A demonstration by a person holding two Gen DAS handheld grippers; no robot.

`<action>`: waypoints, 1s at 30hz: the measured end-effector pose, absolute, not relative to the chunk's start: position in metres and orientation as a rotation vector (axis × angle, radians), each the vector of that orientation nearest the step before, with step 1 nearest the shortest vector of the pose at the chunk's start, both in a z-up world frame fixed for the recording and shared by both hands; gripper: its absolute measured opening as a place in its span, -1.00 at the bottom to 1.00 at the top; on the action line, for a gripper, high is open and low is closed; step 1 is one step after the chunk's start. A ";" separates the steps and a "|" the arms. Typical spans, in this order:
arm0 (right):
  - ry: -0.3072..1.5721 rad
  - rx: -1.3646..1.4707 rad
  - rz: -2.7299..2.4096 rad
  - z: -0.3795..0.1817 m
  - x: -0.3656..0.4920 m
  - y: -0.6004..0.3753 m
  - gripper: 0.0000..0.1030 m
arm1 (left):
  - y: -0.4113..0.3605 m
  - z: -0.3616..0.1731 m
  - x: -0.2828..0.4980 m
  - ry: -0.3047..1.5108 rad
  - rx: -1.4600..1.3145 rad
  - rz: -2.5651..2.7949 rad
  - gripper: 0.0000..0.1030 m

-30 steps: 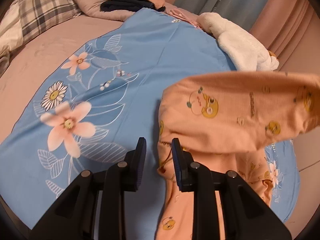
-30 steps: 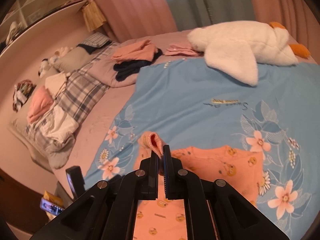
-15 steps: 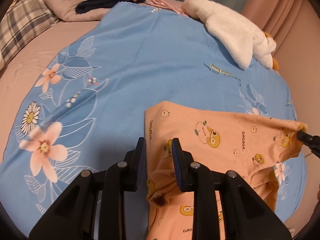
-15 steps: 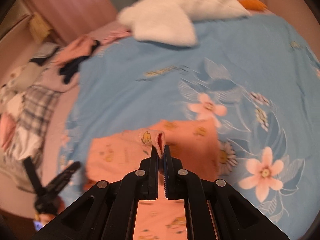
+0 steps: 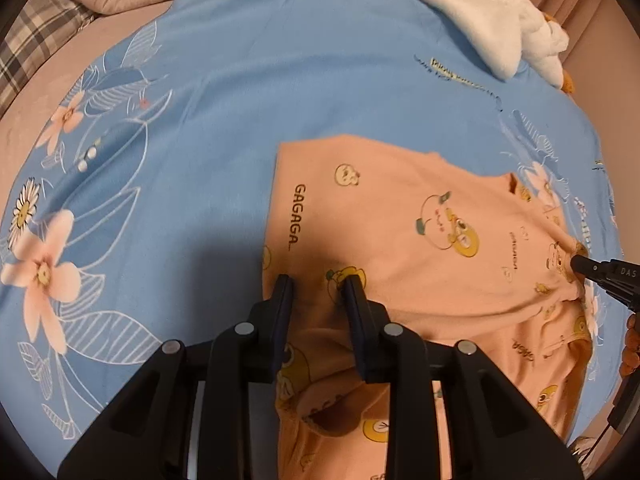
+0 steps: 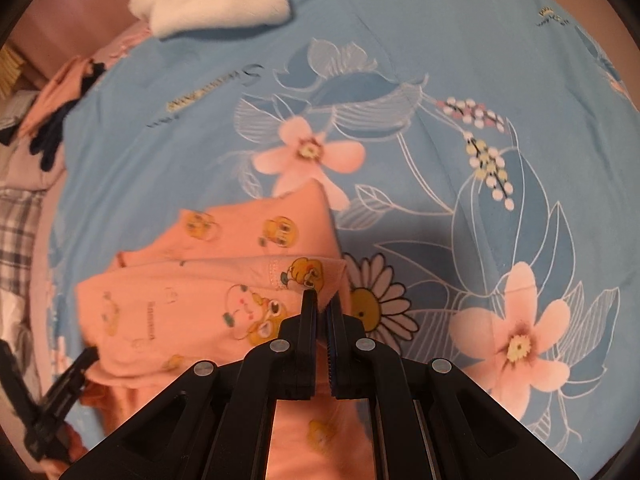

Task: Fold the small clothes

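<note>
Between the left jaws lies a bunched fold of the orange garment [image 5: 400, 240], a small printed piece with cartoon ducks and the word GAGAGA. It lies folded over on itself on the blue floral bedspread [image 5: 200, 120], the upper layer stretching from the left jaws across to the right jaws at its far corner.

The left gripper [image 5: 316, 292] points steeply down at the bed. Its jaws stand partly apart and have just been opening a little; the cloth sits in the gap between them, and whether the pads press on it cannot be told from the left wrist view.

The right gripper [image 6: 321, 304] also tilts steeply down. Its jaws are pressed together, pinching the corner hem of the garment's upper layer right at their tips. In the left wrist view the same tips show at the right edge, biting the cloth's corner, with part of a hand [image 5: 630, 344] just below them.

Beyond the right jaws the bedspread's pink flowers and a daisy spread out. Farther ahead of both jaws, at the far edge of the bedspread, lies a white plush toy [image 5: 492, 12], and off to the left of it a pile of dark and orange clothes [image 6: 56, 108] beside a plaid blanket [image 5: 36, 36].
</note>
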State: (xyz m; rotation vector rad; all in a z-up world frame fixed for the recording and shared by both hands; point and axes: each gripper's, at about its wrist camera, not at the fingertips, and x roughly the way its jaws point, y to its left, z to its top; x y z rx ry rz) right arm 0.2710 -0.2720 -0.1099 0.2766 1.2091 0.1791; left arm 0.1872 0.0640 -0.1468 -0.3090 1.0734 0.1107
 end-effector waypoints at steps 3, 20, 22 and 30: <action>1.212 0.260 0.160 -0.119 0.272 -0.272 -0.89 | 0.061 -0.148 0.187 1.063 -0.287 0.109 -0.44; 1.020 0.155 0.217 -0.082 0.226 -0.263 0.10 | 0.056 -0.124 0.134 0.983 -0.368 0.060 -0.25; 1.050 0.097 0.227 -0.096 0.224 -0.249 0.10 | 0.051 -0.131 0.130 1.008 -0.341 0.085 -0.25; 1.100 0.129 0.175 -0.116 0.219 -0.257 0.10 | 0.046 -0.129 0.095 1.017 -0.370 0.074 -0.12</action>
